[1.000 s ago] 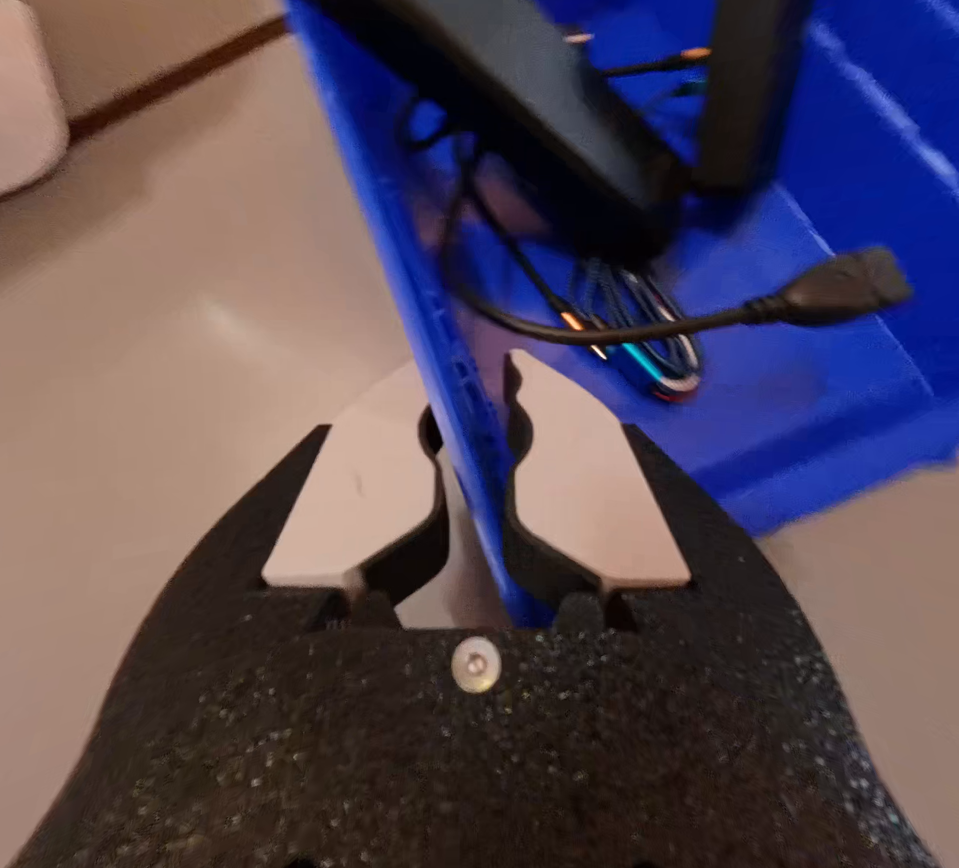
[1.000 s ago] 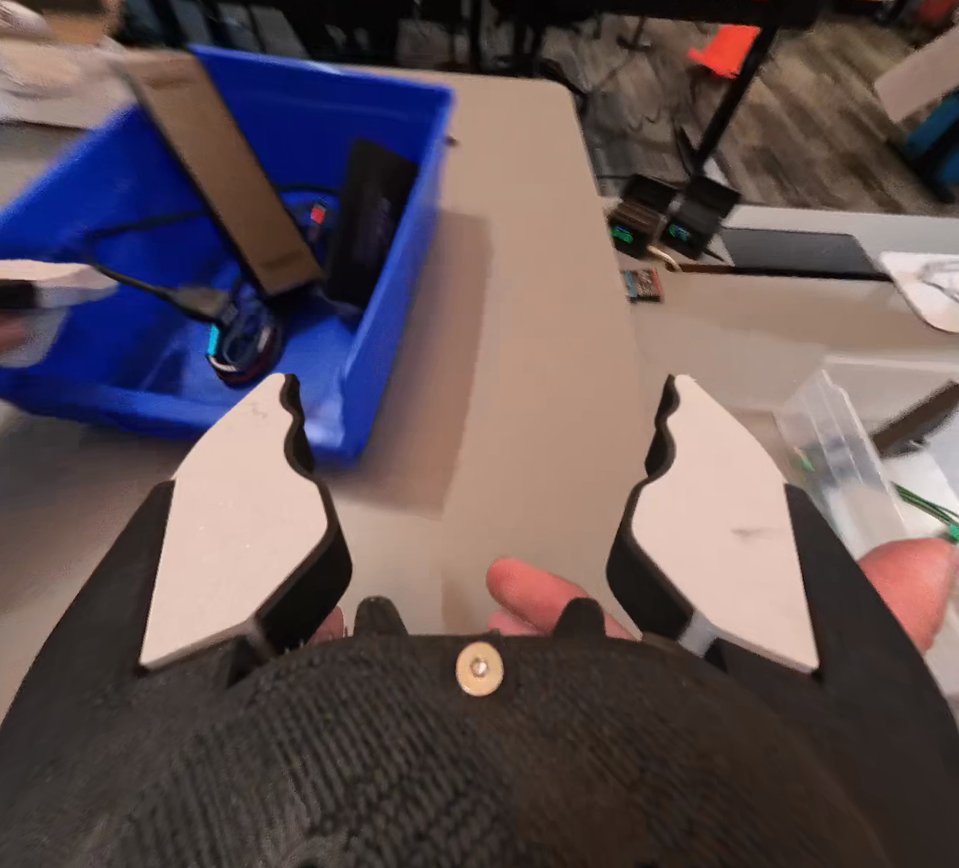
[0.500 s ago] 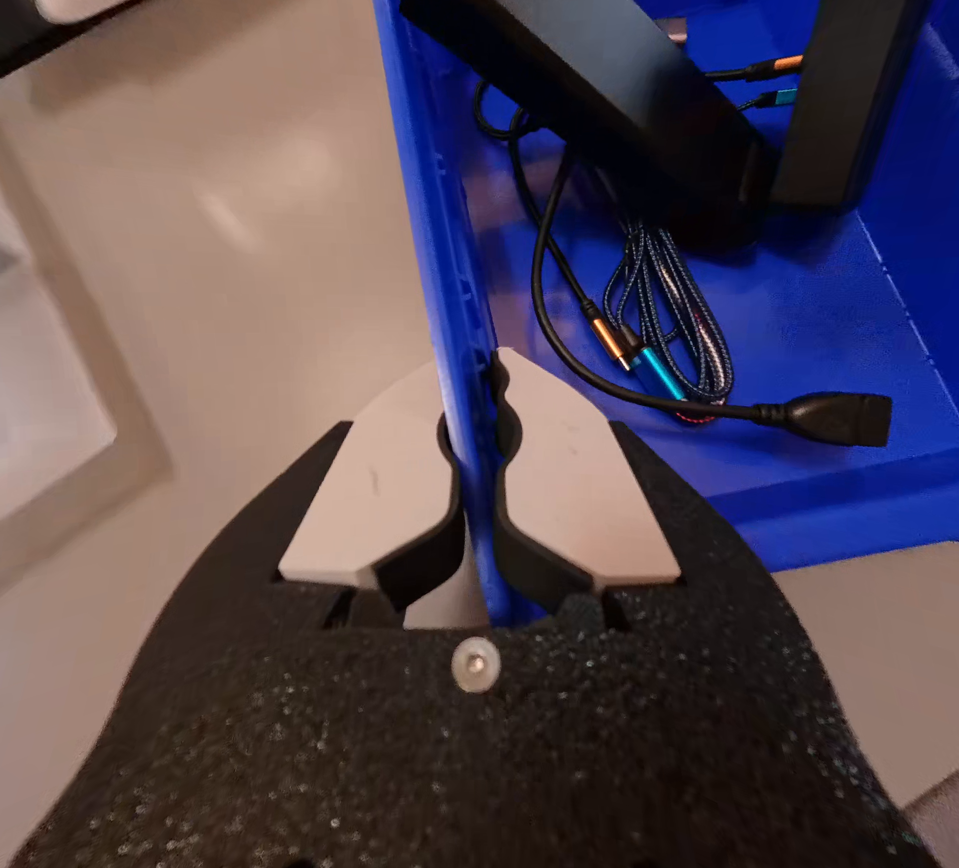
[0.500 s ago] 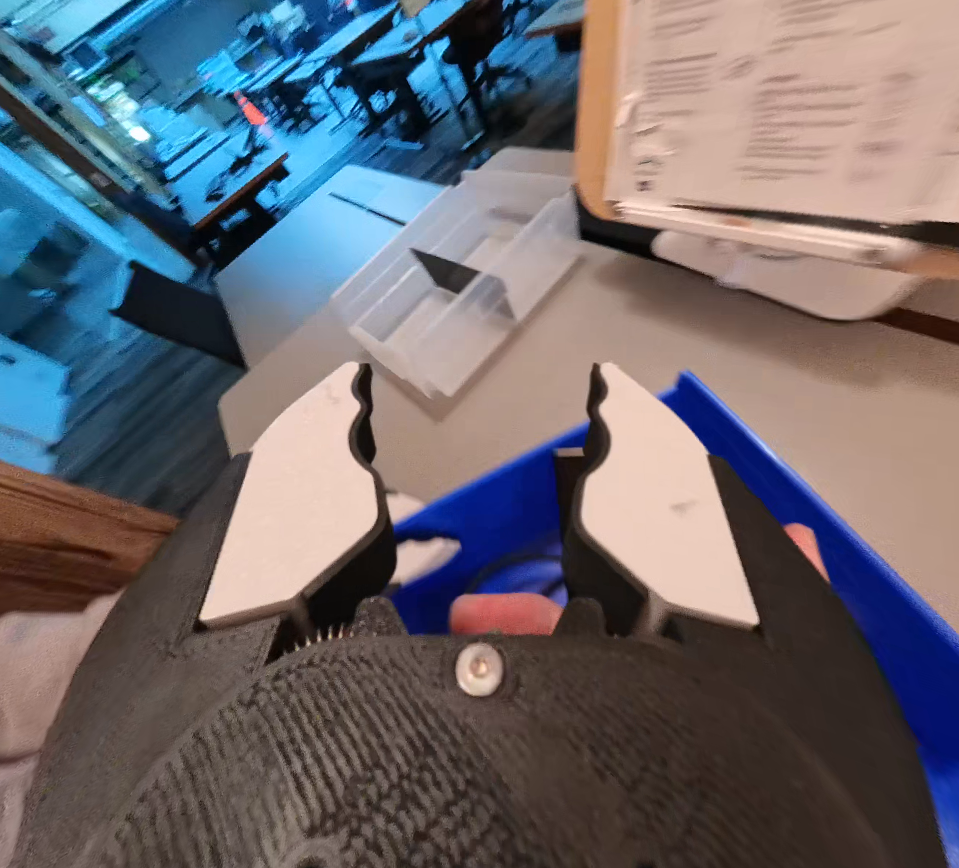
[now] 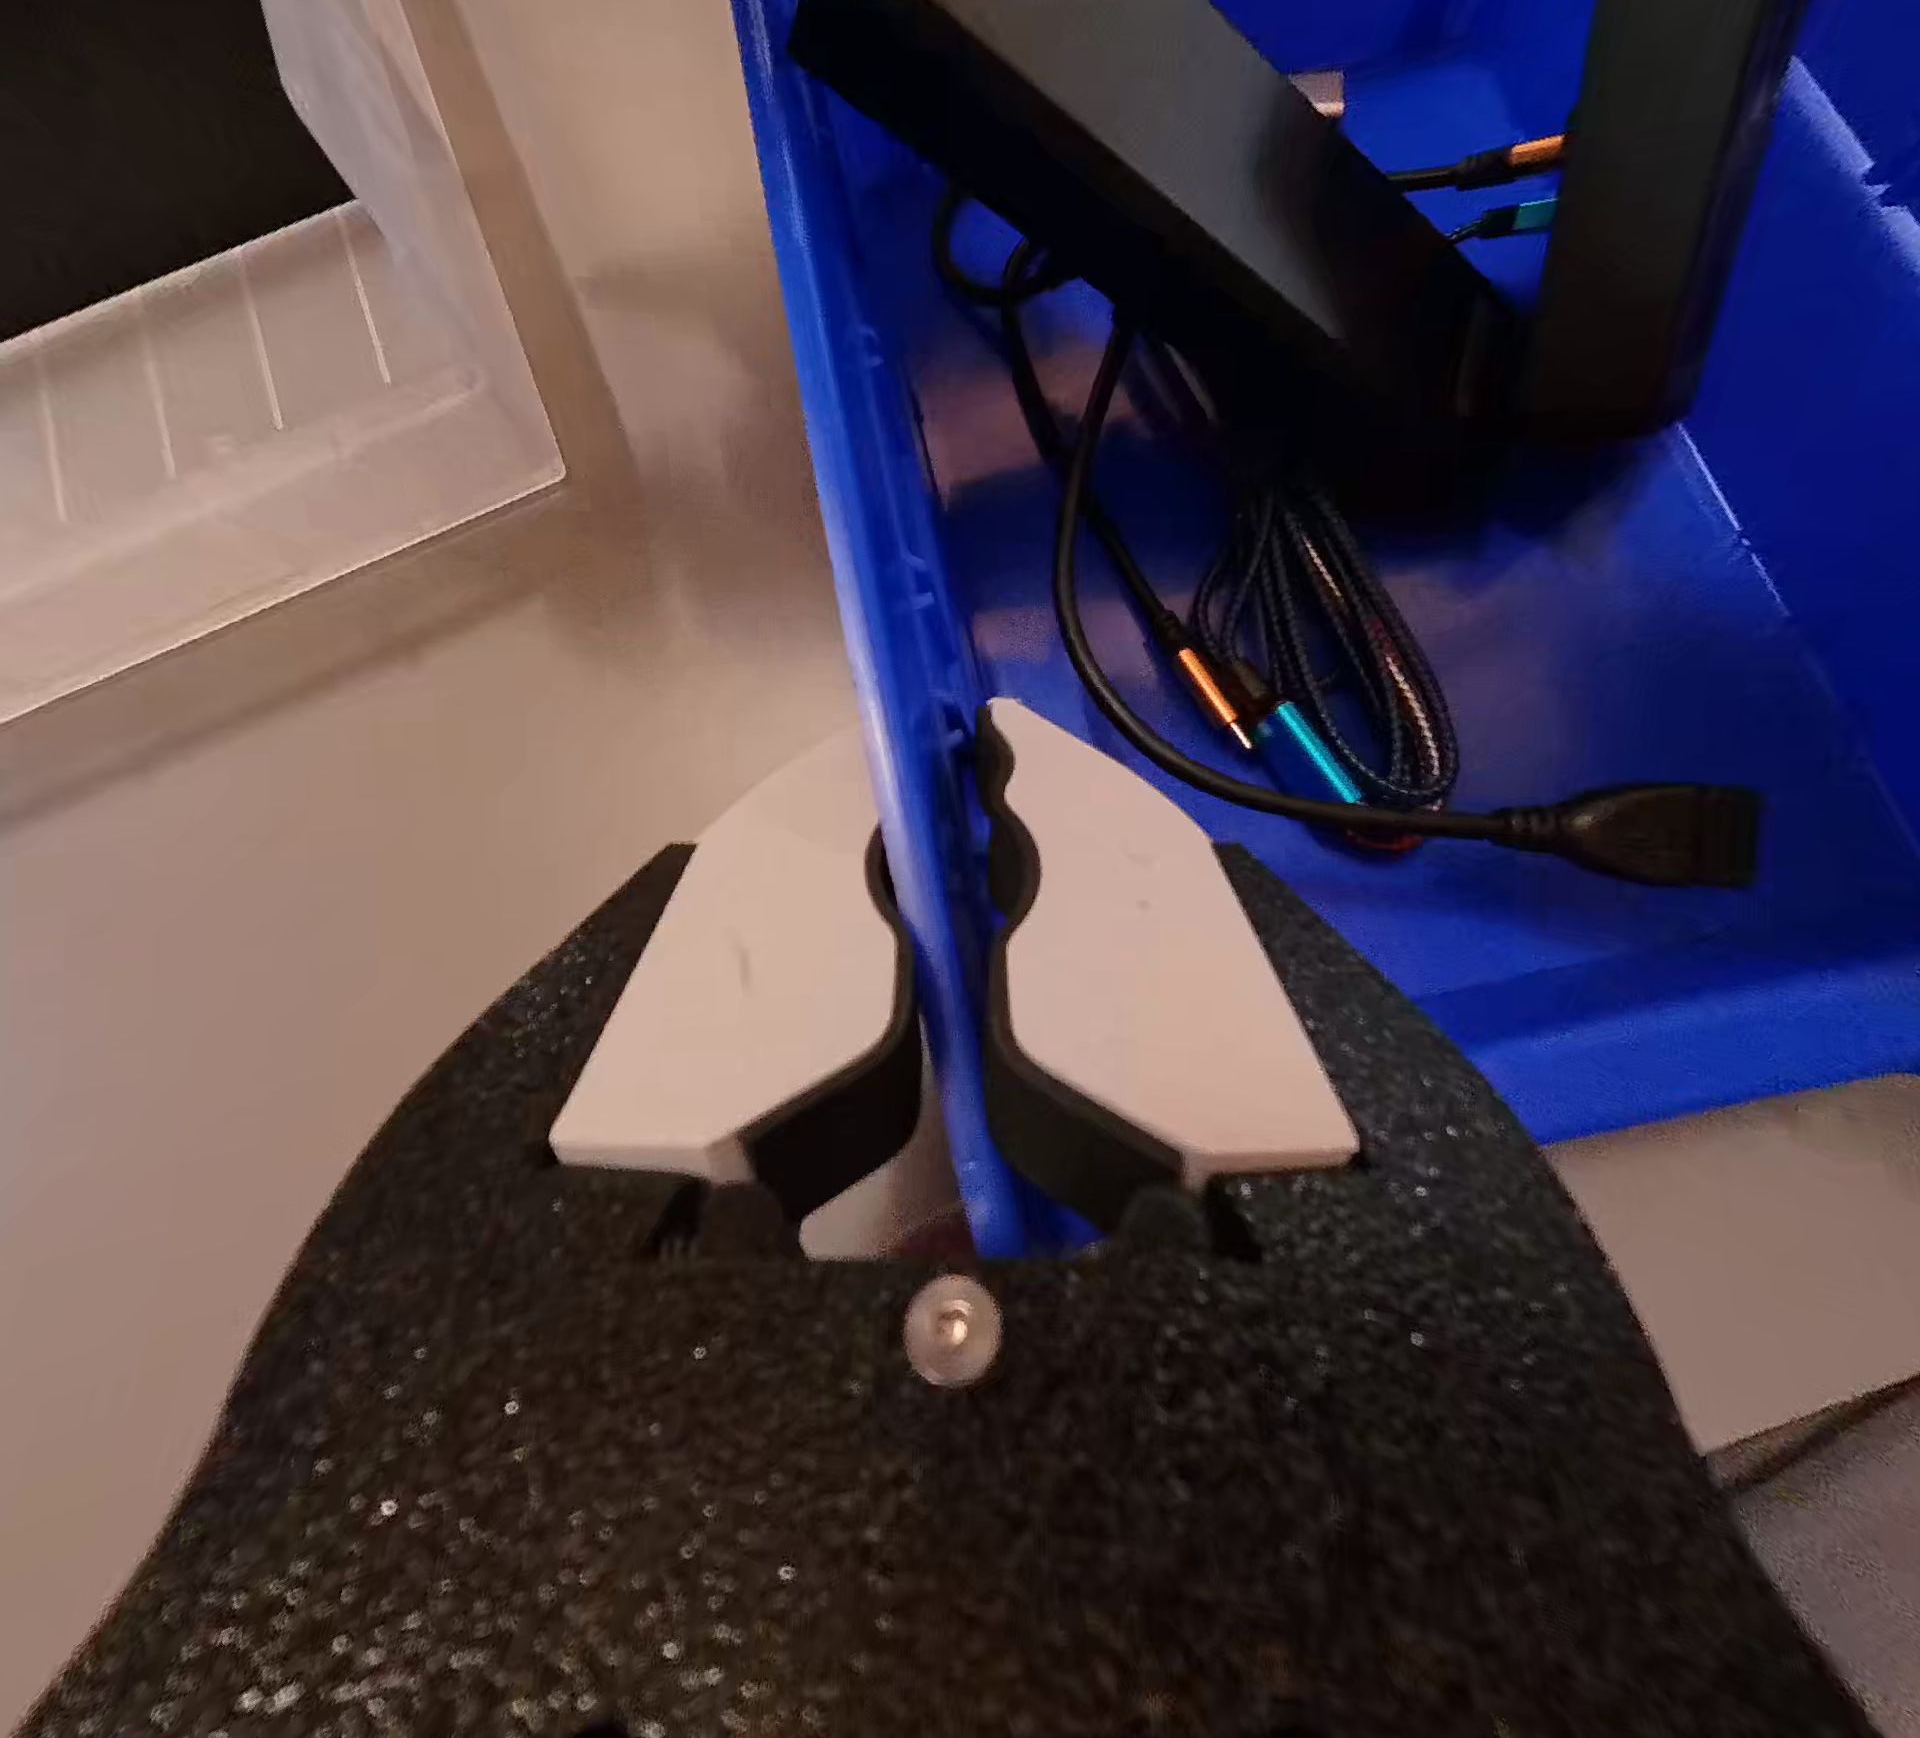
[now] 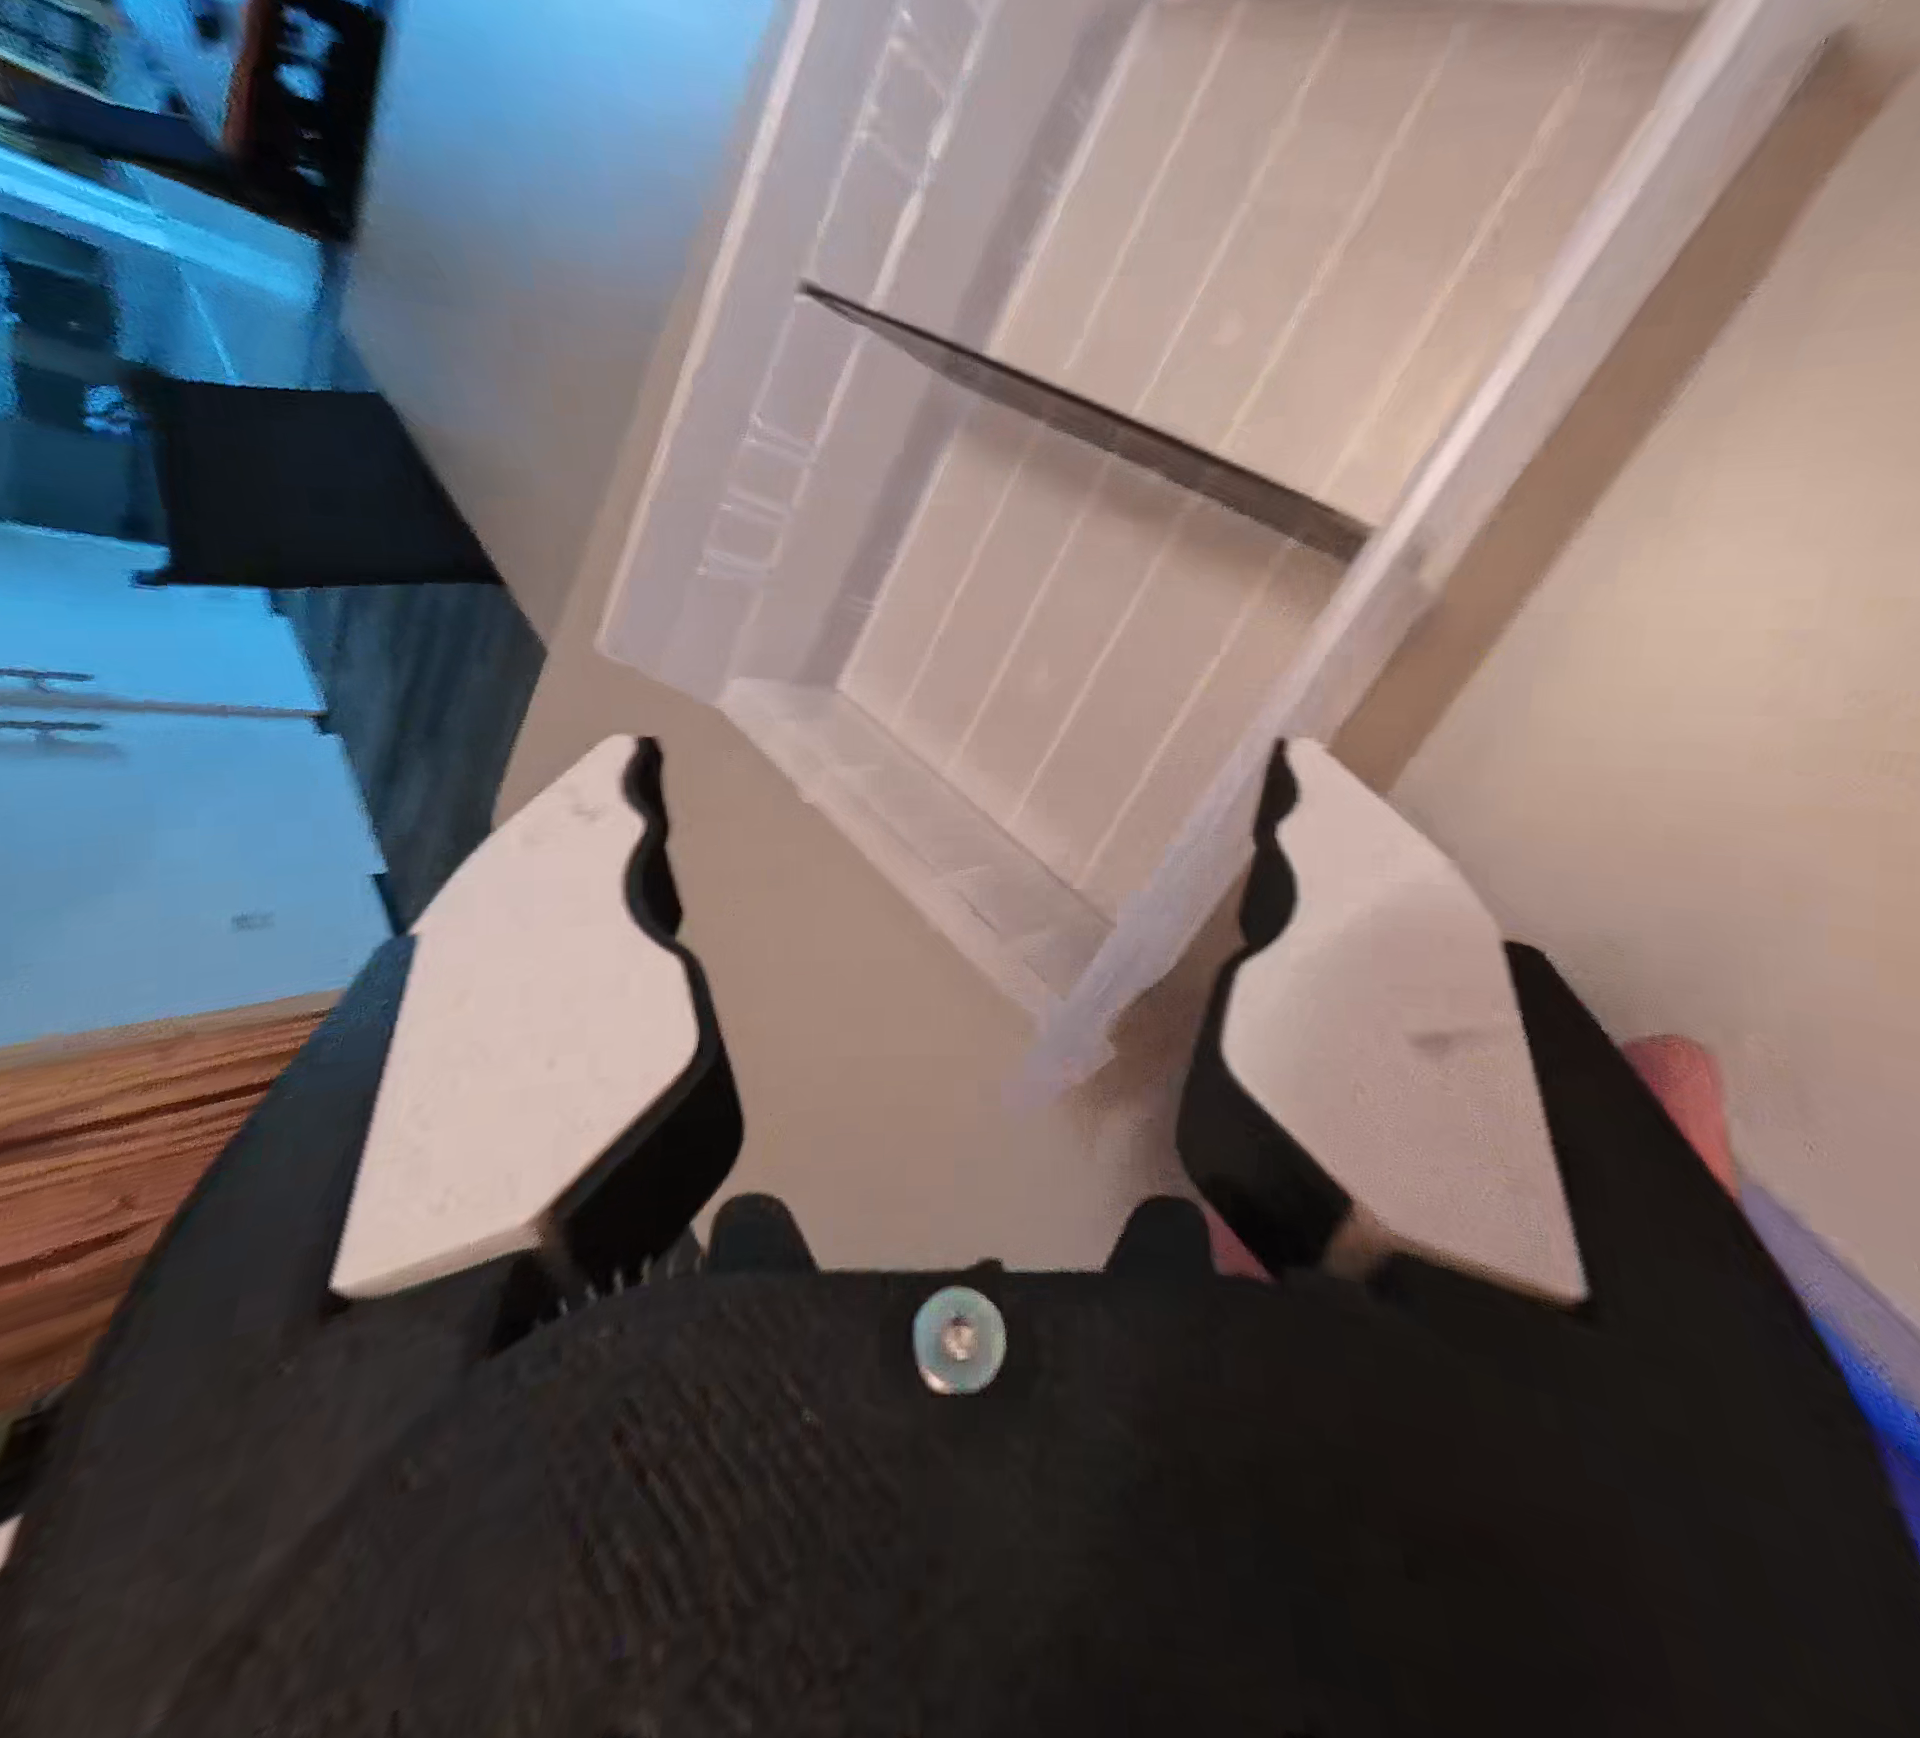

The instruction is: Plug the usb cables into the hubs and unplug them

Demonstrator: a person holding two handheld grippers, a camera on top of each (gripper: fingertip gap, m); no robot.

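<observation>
The left gripper (image 5: 940,857) is clamped on the side wall of the blue plastic bin (image 5: 894,628), which holds two dark slab-shaped hubs (image 5: 1132,119) and the loose braided usb cables (image 5: 1340,660). The right gripper (image 6: 961,815) gapes wide, empty, at the corner of a clear plastic tray (image 6: 1195,400). No legible writing

We note a blue bin (image 5: 894,545) on a beige table (image 5: 312,857), a clear plastic tray (image 6: 1195,286) lying just beside it with a thin dark divider (image 6: 1091,431) across its ribbed floor, and a wooden surface (image 6: 125,1127) at the left edge.
</observation>
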